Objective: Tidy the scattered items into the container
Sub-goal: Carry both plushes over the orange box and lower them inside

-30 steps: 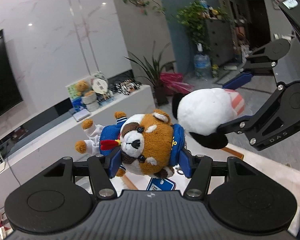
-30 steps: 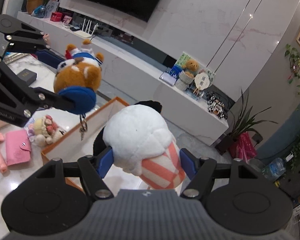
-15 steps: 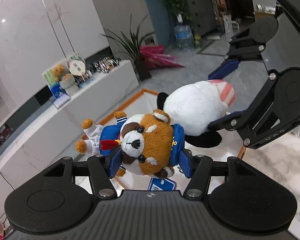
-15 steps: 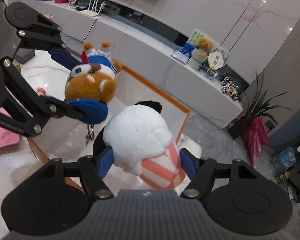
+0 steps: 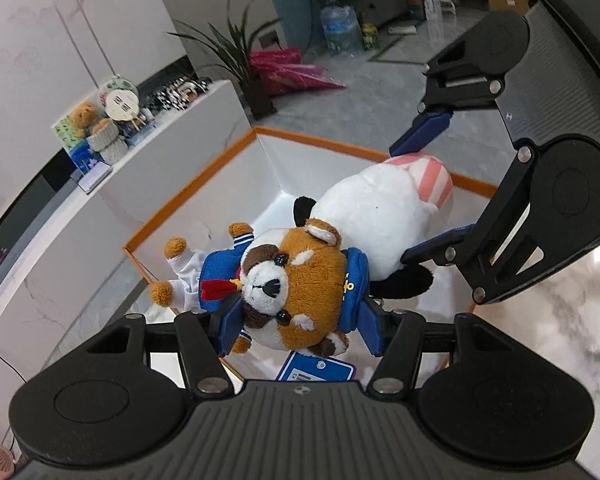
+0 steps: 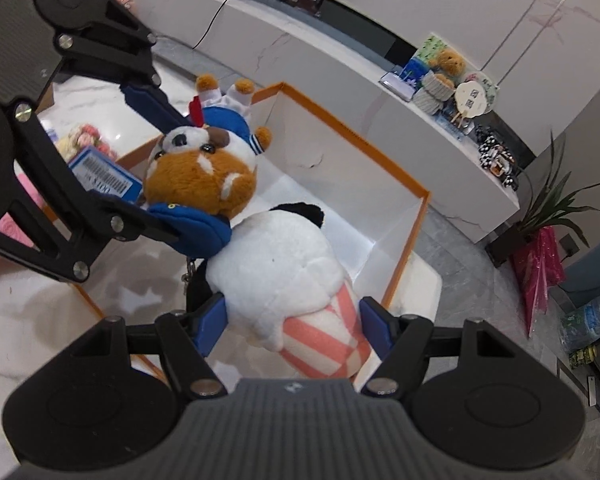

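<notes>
My left gripper (image 5: 298, 326) is shut on a brown-and-white red panda plush (image 5: 296, 284) in a blue sailor suit, with a blue tag (image 5: 316, 370) hanging under it. My right gripper (image 6: 294, 326) is shut on a white plush (image 6: 276, 268) with black ears and a pink-striped bottom. Both plushes hang side by side, touching, over the open white box with an orange rim (image 5: 204, 176), also in the right wrist view (image 6: 364, 144). The right gripper shows in the left wrist view (image 5: 428, 192), the left gripper in the right wrist view (image 6: 156, 164).
The box stands on a white marble table (image 6: 32, 320). A pink wallet (image 6: 12, 224) and a small pastel plush (image 6: 84, 140) lie on the table left of the box. Behind the box runs a long white TV counter (image 6: 340, 68) with small toys.
Both grippers have moved forward and down with their plushes, from beside the box to above its opening. The two plushes have come closer together and now touch.
</notes>
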The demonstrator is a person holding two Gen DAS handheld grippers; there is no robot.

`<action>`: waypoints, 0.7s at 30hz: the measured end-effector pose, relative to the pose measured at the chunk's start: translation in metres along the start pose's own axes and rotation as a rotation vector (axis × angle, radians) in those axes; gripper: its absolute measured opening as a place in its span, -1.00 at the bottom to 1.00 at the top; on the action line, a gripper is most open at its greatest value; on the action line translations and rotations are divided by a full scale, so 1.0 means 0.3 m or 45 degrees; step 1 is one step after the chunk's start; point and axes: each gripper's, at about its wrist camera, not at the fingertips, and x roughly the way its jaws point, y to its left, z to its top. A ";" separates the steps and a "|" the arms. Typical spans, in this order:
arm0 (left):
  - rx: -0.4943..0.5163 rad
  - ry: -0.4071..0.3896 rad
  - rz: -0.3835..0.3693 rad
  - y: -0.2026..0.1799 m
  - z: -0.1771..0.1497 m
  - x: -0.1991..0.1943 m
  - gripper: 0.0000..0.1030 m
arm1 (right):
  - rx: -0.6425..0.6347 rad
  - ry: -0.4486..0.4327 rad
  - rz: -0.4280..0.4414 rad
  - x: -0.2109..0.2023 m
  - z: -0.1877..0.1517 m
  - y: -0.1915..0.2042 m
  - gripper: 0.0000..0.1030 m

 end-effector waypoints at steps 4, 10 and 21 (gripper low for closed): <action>0.043 0.052 -0.032 -0.004 -0.002 0.028 0.33 | -0.039 0.038 0.025 0.026 -0.006 0.014 0.41; 0.094 0.147 -0.120 -0.025 -0.013 0.068 0.33 | -0.001 0.080 0.083 0.040 -0.023 -0.001 0.41; -0.011 0.342 -0.273 0.030 0.011 0.128 0.39 | 0.057 0.255 0.279 0.103 -0.021 -0.056 0.43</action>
